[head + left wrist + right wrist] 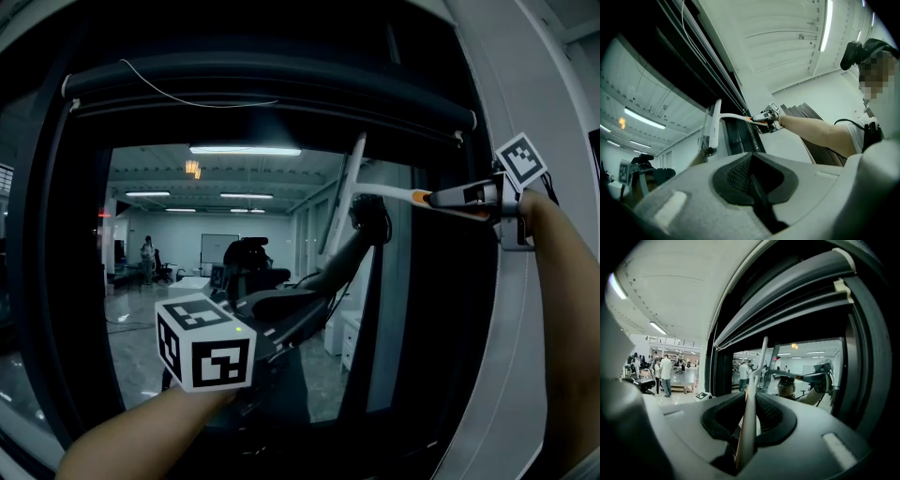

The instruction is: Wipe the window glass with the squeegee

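Pressing against the window glass point(187, 244) at about 2 o'clock in the head view, the squeegee point(345, 202) stands nearly upright with its top tipped to the right, high on the right part of the pane. Its white handle runs off towards 3 o'clock into the right gripper point(441, 197), whose jaws are closed tight on the orange-tipped end; the right gripper view shows that handle point(747, 427) pinched between them. The left gripper point(314, 305) hangs lower, at about 7 o'clock, near the glass but apart from the squeegee, its jaws pressed together with nothing between them. The pane is dark and mirror-like, throwing back the person's arms, strip lights and a pale office floor. A rolled-up blind point(262, 89) lies across the top at 12 o'clock inside the black window frame point(42, 234), and a white wall point(525, 84) borders it at 3 o'clock. In the right gripper view, people point(665, 373) stand on a shiny floor at 9 o'clock.
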{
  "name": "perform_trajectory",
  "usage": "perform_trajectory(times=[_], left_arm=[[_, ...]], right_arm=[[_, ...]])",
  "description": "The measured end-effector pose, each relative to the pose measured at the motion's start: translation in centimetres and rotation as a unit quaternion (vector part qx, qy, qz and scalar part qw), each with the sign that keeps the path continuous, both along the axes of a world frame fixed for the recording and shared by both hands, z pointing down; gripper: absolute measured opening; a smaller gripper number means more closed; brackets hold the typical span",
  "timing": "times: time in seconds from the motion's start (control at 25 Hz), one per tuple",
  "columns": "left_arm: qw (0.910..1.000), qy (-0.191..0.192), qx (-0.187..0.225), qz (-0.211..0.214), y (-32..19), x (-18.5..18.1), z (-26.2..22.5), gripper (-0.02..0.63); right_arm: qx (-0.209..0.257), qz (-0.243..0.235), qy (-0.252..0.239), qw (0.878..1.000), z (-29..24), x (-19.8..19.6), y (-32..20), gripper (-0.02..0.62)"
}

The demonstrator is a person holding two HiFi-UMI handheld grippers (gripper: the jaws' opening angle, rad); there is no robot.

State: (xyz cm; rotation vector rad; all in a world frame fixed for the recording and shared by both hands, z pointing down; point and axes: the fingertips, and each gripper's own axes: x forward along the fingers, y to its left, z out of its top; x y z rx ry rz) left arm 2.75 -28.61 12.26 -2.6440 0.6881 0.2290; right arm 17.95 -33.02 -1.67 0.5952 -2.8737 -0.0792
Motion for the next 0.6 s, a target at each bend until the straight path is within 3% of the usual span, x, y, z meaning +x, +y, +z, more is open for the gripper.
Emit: perform_trajectory(times=[0.6], left_arm=[[0.9987,0.015,-0.007,0.048,-2.2,3.8,0.6,0.000]], right_arm=[[-0.006,0.083,0.017,0.996,-0.7,4.2,-0.1,0.077]])
